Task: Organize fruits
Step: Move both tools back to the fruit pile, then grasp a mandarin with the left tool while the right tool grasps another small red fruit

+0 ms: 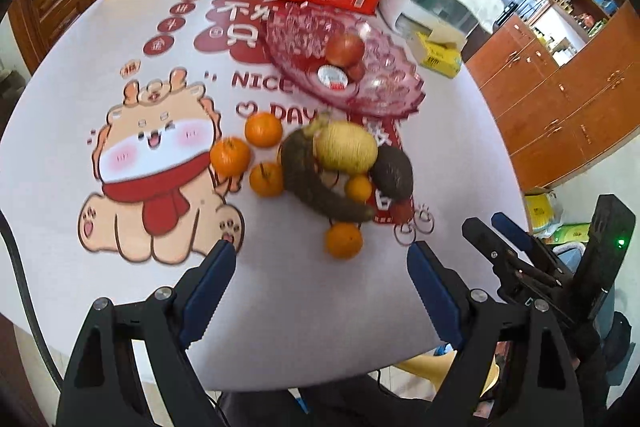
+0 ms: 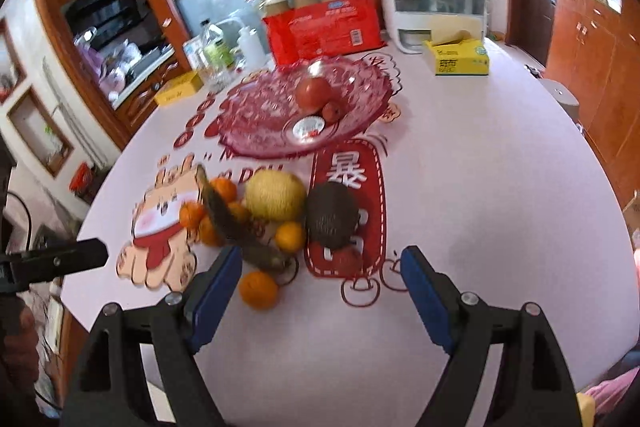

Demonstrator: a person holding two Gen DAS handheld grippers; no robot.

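We list: browned banana [image 1: 316,183] lying lengthwise toward pink bowl [image 1: 384,99]; left gripper [image 1: 320,267] and right gripper [image 2: 320,271] released, empty.

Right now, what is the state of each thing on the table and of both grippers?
Left gripper: open, empty.
Right gripper: open, empty.
Pink glass dish: upright, holds two red fruits.
Large red fruit: in dish.
Yellow melon: on table, outside dish.
Near orange: on table, apart from the pile.

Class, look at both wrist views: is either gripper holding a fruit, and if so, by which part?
Nothing is held. The left gripper and right gripper both have open, empty jaws above the table, short of the fruit.
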